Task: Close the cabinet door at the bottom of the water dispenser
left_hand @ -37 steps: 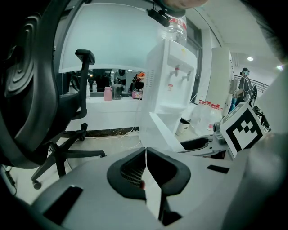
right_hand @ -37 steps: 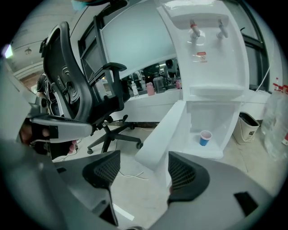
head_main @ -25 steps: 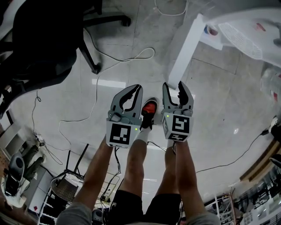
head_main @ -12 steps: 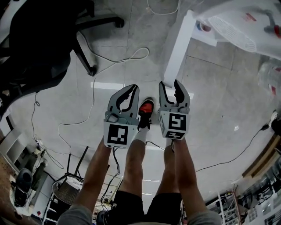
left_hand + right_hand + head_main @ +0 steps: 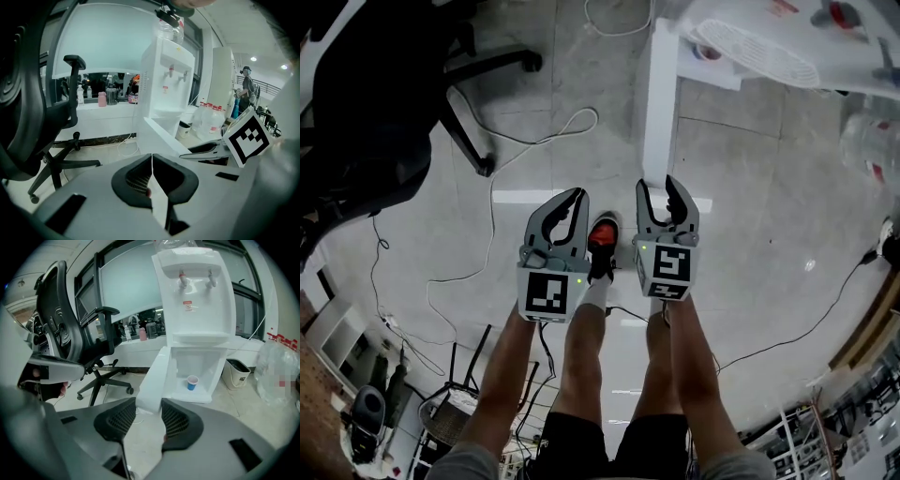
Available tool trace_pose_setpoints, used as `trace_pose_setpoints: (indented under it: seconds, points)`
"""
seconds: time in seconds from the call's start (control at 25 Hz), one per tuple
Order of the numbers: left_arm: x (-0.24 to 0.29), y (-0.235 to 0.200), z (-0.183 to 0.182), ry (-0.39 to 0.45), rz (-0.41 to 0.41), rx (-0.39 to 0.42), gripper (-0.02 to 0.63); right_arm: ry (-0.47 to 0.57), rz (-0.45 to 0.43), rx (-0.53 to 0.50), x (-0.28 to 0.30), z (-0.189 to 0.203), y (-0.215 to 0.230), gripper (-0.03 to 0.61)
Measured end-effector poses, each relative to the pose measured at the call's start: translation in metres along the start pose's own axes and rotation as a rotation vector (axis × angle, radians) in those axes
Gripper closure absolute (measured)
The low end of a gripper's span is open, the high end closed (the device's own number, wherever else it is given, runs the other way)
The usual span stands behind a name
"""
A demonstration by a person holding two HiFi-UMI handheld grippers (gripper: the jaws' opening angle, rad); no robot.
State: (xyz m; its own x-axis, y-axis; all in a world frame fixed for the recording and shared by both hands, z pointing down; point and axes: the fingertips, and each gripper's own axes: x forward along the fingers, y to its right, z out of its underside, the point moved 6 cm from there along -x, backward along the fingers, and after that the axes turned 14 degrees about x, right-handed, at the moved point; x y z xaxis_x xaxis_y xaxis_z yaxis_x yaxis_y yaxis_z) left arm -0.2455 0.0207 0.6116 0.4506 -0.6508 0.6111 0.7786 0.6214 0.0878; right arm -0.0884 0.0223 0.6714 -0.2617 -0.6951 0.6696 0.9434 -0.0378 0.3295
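Both grippers have advanced toward the water dispenser [image 5: 755, 47] since a second ago. Its cabinet door [image 5: 659, 103], which then ran slantwise in the head view, now runs almost straight up the frame. Right gripper [image 5: 659, 183]: fingers have just been closing and stand at a middling gap, narrower than before. The door's free end sits in that gap in the right gripper view, one pad on each side of it. Pads look close on both faces, but they do not seem to press; the wide-angle view leaves this uncertain. Left gripper [image 5: 574, 194]: fingers together, tips meeting, nothing between them, held just left of the right one and clear of the door. The door stands on edge, swung fully open. Its long axis runs from the dispenser body out toward the person, free end pointing at the right fingertips. Behind it the open compartment shows a blue cup [image 5: 192, 382]. An office chair [image 5: 366, 103] stands well apart at left on the floor [image 5: 769, 234].
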Motion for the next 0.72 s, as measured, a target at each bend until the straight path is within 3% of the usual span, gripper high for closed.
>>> trace_pose_setpoints:
  seconds: [0.2, 0.72]
  points:
    - [0.006, 0.017, -0.013, 0.006, 0.009, -0.019, 0.586, 0.011, 0.025, -0.003, -0.008, -0.002, 0.018, 0.403]
    - [0.021, 0.045, -0.029, 0.005, 0.046, 0.042, 0.586, 0.039, 0.076, -0.018, -0.02, -0.009, 0.058, 0.405]
